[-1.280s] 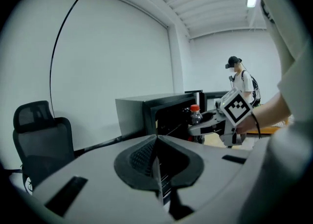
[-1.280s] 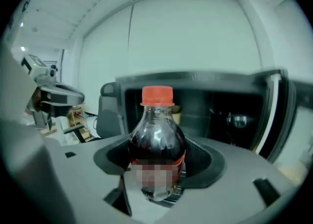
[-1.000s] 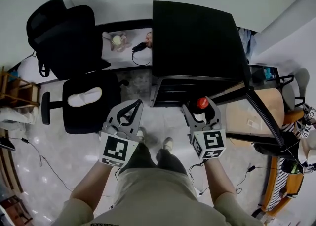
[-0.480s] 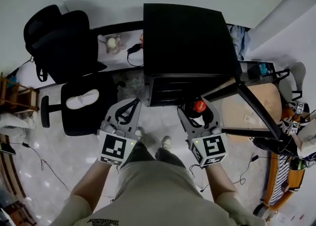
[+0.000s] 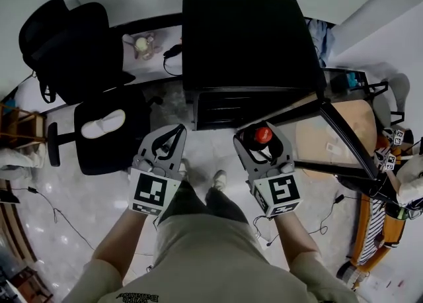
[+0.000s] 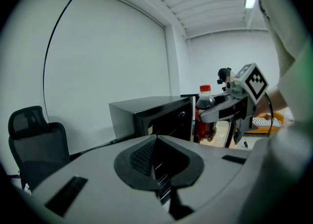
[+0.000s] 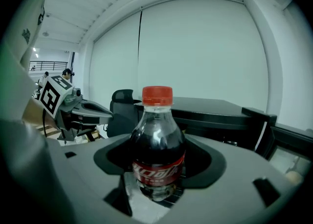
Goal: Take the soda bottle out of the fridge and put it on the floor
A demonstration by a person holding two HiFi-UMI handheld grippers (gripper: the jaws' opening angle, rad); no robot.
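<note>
The right gripper is drawing the soda bottle back from the front of the fridge, toward the person's body. More pale floor is showing between bottle and cabinet than a second ago. The left gripper is staying level beside it.

The right gripper's jaws are clamping the bottle round its lower body, at the red label. The bottle is standing upright between them with its red cap on top. It is hanging in the air above the floor, out of the fridge and not set down.

The left gripper's jaws are pressing together at the tips, with nothing between them.

The fridge's glass door is standing open and swinging out to the right, just beside the held bottle. A wooden table is showing through the glass.

A black office chair is sitting to the left of the fridge, with a white item lying on its seat. The person's shoes are resting on the floor under the grippers, directly below the bottle.

Counted, there are one bottle, one fridge with one door, one chair, two grippers and two shoes.
</note>
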